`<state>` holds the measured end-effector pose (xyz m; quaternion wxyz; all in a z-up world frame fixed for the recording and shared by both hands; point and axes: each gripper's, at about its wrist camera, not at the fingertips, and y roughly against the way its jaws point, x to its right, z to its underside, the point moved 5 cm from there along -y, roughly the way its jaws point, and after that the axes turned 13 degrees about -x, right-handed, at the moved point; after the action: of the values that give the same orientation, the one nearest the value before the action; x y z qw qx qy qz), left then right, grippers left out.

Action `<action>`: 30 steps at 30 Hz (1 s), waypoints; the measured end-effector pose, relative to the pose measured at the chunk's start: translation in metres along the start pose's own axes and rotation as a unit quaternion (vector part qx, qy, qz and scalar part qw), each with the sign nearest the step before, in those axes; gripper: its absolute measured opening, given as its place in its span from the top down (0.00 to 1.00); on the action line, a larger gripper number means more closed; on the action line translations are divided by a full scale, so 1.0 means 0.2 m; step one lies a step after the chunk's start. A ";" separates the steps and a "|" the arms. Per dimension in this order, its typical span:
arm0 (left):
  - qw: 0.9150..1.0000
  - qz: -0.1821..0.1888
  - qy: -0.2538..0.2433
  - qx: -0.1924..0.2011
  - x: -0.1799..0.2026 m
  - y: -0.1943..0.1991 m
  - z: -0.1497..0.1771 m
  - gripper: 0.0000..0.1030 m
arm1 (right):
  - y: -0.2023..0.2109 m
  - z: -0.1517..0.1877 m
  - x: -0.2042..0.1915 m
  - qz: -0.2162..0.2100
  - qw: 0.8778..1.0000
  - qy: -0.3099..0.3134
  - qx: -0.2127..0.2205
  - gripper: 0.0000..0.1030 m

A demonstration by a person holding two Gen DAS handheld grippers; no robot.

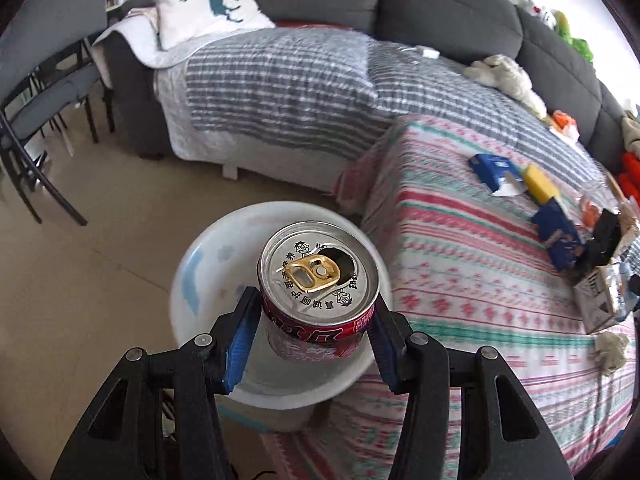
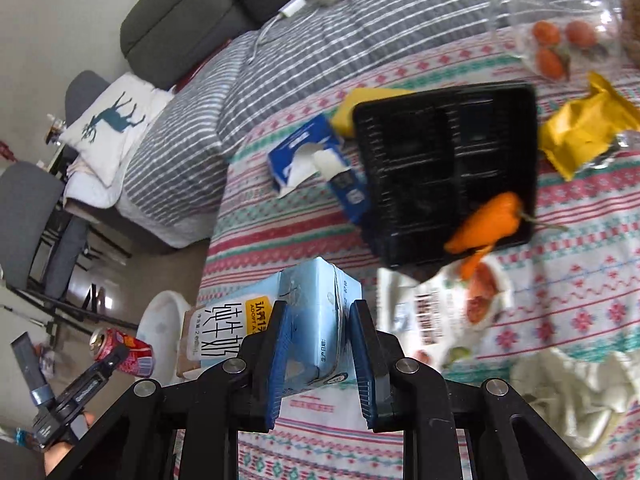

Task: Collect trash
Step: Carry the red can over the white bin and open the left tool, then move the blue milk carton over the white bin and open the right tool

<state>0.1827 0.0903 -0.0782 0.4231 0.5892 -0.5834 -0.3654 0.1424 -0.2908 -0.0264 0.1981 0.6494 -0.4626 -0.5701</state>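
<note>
The left gripper (image 1: 316, 320) is gripping a red drink can (image 1: 318, 288), its blue pads pressing on either side of the can's body, and it is holding the can upright right over a white bin (image 1: 200, 276) that is standing on the floor just beside the patterned cloth (image 1: 460, 288). The can's top is showing an open mouth and a gold pull tab lying flat. The right gripper (image 2: 318, 360) is closing its jaws on a light blue milk carton (image 2: 308, 320), which is lying tilted between the pads above the near edge of the same cloth; whether the carton is resting on the cloth or lifted off it cannot be told. In the right wrist view the can and the left gripper are showing at the lower left, next to the white bin. Farther out on the cloth, a black plastic tray (image 2: 440, 168) is sitting with an orange pepper (image 2: 486, 222) lying across its near corner. A torn blue box (image 2: 308, 156) is lying just beside the tray, a yellow wrapper (image 2: 580, 128) is lying on its other side, and a printed food packet (image 2: 444, 312) is lying near the carton. A clear jar (image 2: 560, 32) with red fruit inside is standing well beyond the tray.
</note>
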 end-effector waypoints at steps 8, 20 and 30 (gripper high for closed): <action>1.000 -0.008 -0.018 -0.014 -0.12 -0.10 0.02 0.46 | -0.20 -0.02 -0.22 -0.003 1.000 0.022 -0.015 0.74; 0.997 -0.077 0.032 0.006 -0.39 0.10 0.13 0.10 | -0.51 0.01 -0.62 0.012 0.996 0.076 -0.042 0.74; 0.995 -0.081 0.063 -0.007 -0.63 0.14 0.25 0.09 | -0.79 0.05 -0.98 0.023 0.991 0.121 -0.059 0.74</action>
<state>0.1196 0.2142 -0.0785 0.4320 0.6537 -0.5033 -0.3642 0.2075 -0.0488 -0.0444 0.3034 0.6901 -0.4159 -0.5087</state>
